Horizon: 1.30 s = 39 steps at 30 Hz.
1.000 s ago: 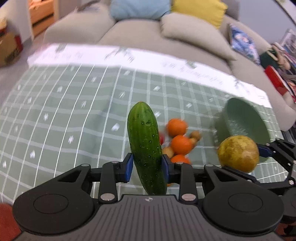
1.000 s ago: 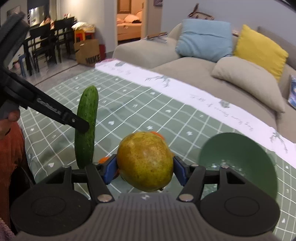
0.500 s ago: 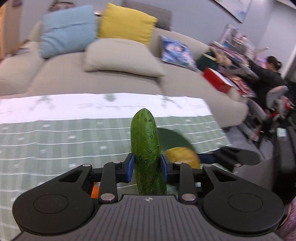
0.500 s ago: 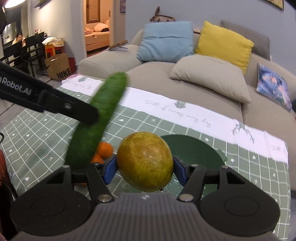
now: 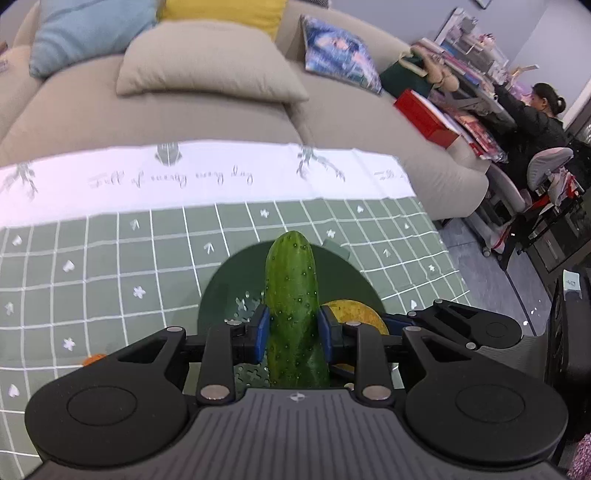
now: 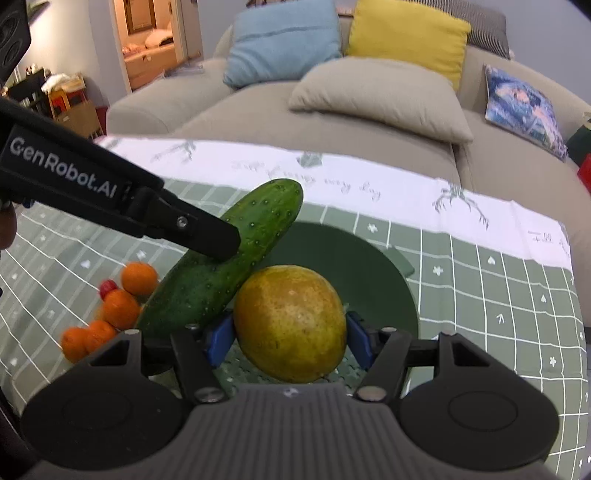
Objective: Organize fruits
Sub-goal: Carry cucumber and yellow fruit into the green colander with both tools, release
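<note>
Indoor light, even and fairly bright, no hard shadows on the tablecloth [image 5: 110,280]. White cloth border [image 5: 207,177] glares pinkish, slightly blown out in both views. Warm orange light in the doorway [image 6: 147,40] at far left of the right view, overexposed. Strong fisheye bend: grid lines curve, sofa [image 6: 332,122] bows, corners go black. Left view softer overall; cushions [image 5: 92,33] at the top smeared, person at desk [image 5: 535,118] fuzzy. Right view sharper in the centre; oranges [image 6: 110,314] at left blurred. Cucumber [image 5: 293,306] and yellow fruit [image 6: 291,321] crisp, with small soft highlights. Gripper bodies dark, little detail.
</note>
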Tool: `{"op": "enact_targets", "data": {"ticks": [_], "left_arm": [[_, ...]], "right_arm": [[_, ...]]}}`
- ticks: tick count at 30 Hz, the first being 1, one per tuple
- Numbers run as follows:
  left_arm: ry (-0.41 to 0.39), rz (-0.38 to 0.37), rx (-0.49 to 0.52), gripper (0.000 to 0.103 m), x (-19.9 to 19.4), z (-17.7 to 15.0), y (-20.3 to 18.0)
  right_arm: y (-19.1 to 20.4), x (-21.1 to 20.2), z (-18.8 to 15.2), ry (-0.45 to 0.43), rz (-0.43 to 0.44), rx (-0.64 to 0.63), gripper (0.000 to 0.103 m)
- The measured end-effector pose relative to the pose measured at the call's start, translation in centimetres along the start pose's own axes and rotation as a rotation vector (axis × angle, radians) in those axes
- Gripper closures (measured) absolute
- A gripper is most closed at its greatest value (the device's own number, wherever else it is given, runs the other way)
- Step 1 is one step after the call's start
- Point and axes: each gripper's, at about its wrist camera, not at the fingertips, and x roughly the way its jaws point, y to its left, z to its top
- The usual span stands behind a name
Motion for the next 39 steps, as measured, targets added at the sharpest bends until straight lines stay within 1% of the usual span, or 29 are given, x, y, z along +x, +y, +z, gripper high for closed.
{"op": "enact_targets", "data": {"ticks": [5, 6, 7, 8, 9, 10, 12, 13, 15, 19, 24, 31, 32, 33, 39], "left_arm": [[0.051, 0.011, -0.001, 0.074, 2.4, -0.2, 0.6], [0.065, 0.017, 0.002, 0.076, 2.8, -0.3, 0.8], [0.073, 0.021, 0.004, 0.082, 3.1, -0.4, 0.9], [0.086, 0.023, 0.006, 0.086, 3.5, -0.4, 1.1], [0.099, 0.008, 0.002, 0.093, 3.9, -0.4, 1.4], [0.116, -0.008, -0.005, 0.093, 4.2, -0.4, 1.6], [0.136, 0.016, 0.015, 0.093, 4.8, -0.6, 1.4], [0.138, 0.025, 0.026, 0.093, 5.0, -0.7, 1.4], [0.142, 0.022, 0.015, 0.093, 5.0, -0.9, 1.6], [0.118, 0.034, 0.029, 0.092, 3.9, -1.1, 1.8], [0.091, 0.047, 0.041, 0.092, 2.4, -1.1, 1.8], [0.073, 0.085, 0.061, 0.087, 0.6, -1.3, 2.2], [0.069, 0.092, 0.062, 0.087, 0.2, -1.4, 2.3], [0.064, 0.101, 0.062, 0.086, -0.2, -1.5, 2.4], [0.035, 0.146, 0.074, 0.084, -2.7, -2.1, 2.8]], "right_arm": [[-0.3, 2.3, -0.2, 0.067, 0.0, -0.024, 0.043], [-0.3, 2.9, -0.2, 0.084, 0.0, -0.033, 0.043], [-0.3, 3.4, -0.3, 0.099, 0.001, -0.042, 0.043], [-0.3, 3.9, -0.3, 0.112, 0.001, -0.049, 0.043], [-0.3, 4.3, -0.3, 0.124, 0.004, -0.055, 0.043], [-0.4, 4.7, -0.3, 0.131, 0.015, -0.056, 0.043], [-0.4, 5.3, 0.0, 0.138, 0.048, -0.048, 0.043], [-0.3, 5.6, 0.2, 0.147, 0.039, -0.059, 0.043], [0.0, 6.2, 0.4, 0.168, 0.012, -0.089, 0.043], [-0.4, 7.1, 0.5, 0.211, 0.014, -0.071, 0.042], [0.1, 7.4, -0.2, 0.234, -0.01, -0.113, 0.042], [0.7, 7.2, -0.3, 0.281, -0.045, -0.154, 0.041], [0.8, 6.8, -0.4, 0.272, -0.049, -0.154, 0.035], [0.8, 6.3, -0.3, 0.259, -0.052, -0.151, 0.033], [1.7, 4.1, 0.5, 0.22, -0.072, -0.155, 0.033]]}}
